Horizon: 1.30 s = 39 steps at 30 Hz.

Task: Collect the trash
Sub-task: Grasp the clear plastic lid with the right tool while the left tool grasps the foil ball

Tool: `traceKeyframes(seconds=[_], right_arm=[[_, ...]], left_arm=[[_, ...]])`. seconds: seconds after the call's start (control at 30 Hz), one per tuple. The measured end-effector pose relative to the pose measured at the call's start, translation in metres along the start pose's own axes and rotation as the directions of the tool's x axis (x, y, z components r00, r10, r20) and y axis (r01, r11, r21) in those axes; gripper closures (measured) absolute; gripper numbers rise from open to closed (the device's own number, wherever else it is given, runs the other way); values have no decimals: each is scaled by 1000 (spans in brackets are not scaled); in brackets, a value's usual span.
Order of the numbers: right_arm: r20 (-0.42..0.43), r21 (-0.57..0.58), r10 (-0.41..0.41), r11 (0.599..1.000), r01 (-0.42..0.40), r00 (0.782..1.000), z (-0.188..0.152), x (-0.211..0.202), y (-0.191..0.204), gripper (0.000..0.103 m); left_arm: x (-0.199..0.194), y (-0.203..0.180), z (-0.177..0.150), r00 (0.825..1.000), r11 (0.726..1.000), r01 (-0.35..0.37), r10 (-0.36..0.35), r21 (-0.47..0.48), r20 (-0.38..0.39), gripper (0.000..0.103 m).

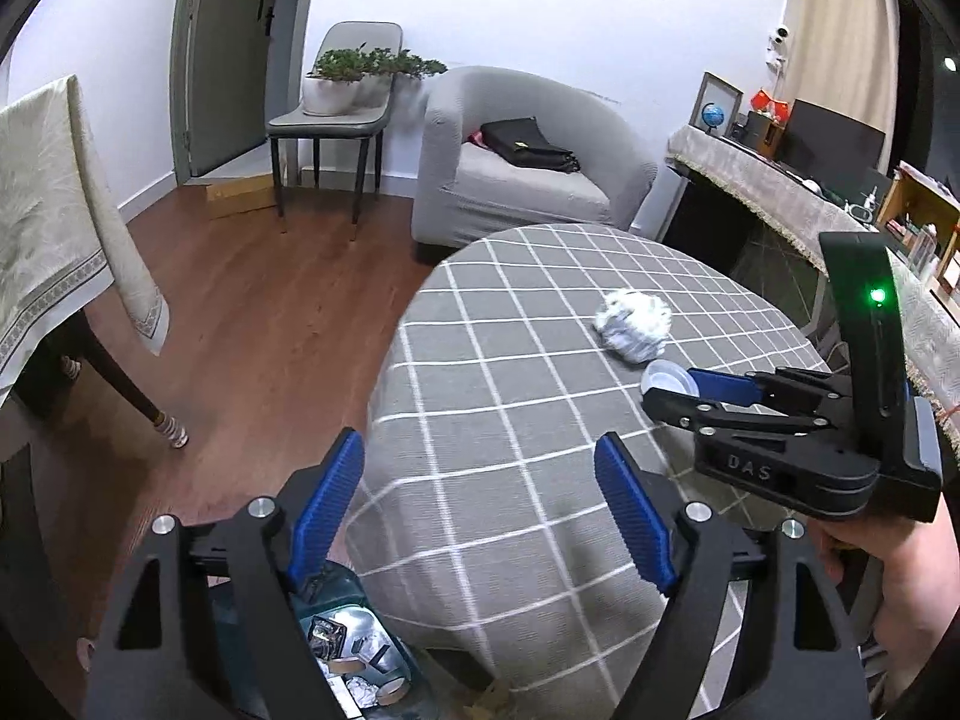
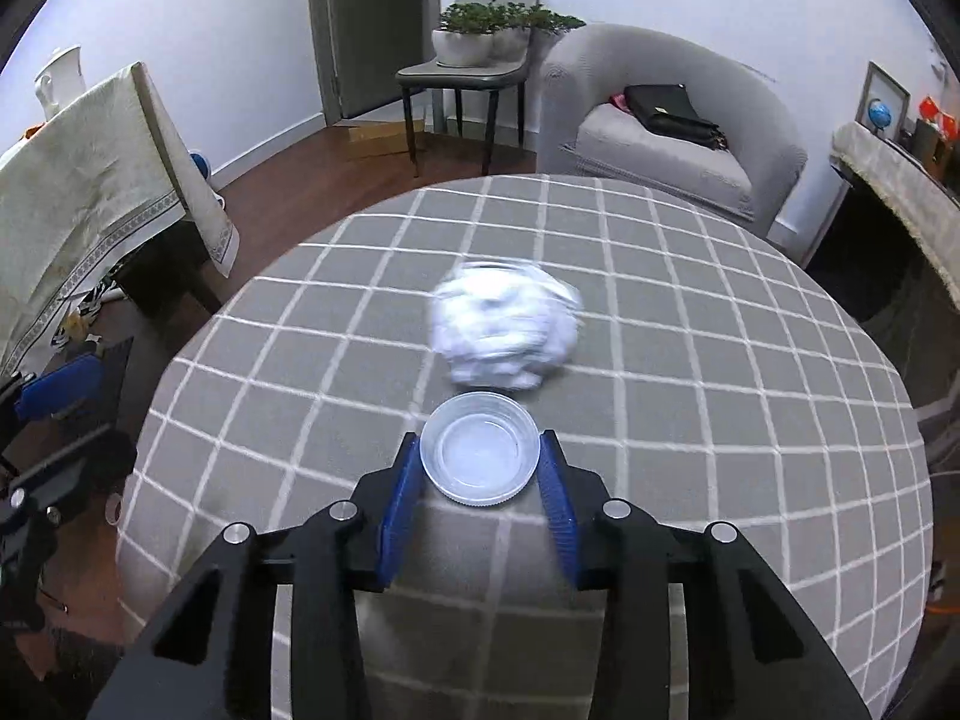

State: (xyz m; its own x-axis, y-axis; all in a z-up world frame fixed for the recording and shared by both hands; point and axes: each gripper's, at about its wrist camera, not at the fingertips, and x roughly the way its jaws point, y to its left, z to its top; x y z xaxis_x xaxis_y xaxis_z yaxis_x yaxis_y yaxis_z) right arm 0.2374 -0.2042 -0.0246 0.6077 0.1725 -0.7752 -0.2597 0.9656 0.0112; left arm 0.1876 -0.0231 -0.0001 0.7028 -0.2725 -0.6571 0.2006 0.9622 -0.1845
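A clear plastic lid [image 2: 479, 456] sits between the blue pads of my right gripper [image 2: 480, 468], which is shut on it just over the round table [image 2: 720, 360] with the grey checked cloth. It also shows in the left wrist view [image 1: 667, 379], where the right gripper [image 1: 690, 390] holds it. A crumpled white paper wad [image 2: 507, 333] lies on the cloth just beyond the lid, and shows in the left wrist view [image 1: 635, 324]. My left gripper [image 1: 480, 510] is open and empty at the table's near left edge, above a trash bin [image 1: 354, 654] holding foil and paper scraps.
A grey armchair [image 2: 660, 138] with a black bag stands behind the table. A chair with potted plants [image 2: 480, 36] is by the door. A cloth-covered table [image 2: 90, 180] stands at left, a cluttered sideboard [image 1: 810, 198] at right. Wooden floor [image 1: 252, 312] lies left of the table.
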Motion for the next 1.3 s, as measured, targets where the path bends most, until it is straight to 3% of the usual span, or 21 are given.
traceKeyframes(seconds=[0.17, 0.5, 0.9, 1.3], right_arm=[[27, 55, 33, 998, -35, 999, -12, -23, -32, 63], [91, 105, 102, 988, -111, 991, -29, -56, -73, 63], [86, 163, 146, 974, -159, 986, -47, -60, -106, 63], [69, 199, 160, 965, -171, 985, -59, -58, -124, 63]], left_arm=[[-1, -23, 2, 998, 998, 63, -63, 13, 2, 17], [27, -61, 15, 999, 995, 17, -12, 101, -50, 17], [83, -105, 49, 996, 956, 1, 25, 293, -85, 17], [131, -110, 61, 987, 955, -19, 65, 297, -146, 21]])
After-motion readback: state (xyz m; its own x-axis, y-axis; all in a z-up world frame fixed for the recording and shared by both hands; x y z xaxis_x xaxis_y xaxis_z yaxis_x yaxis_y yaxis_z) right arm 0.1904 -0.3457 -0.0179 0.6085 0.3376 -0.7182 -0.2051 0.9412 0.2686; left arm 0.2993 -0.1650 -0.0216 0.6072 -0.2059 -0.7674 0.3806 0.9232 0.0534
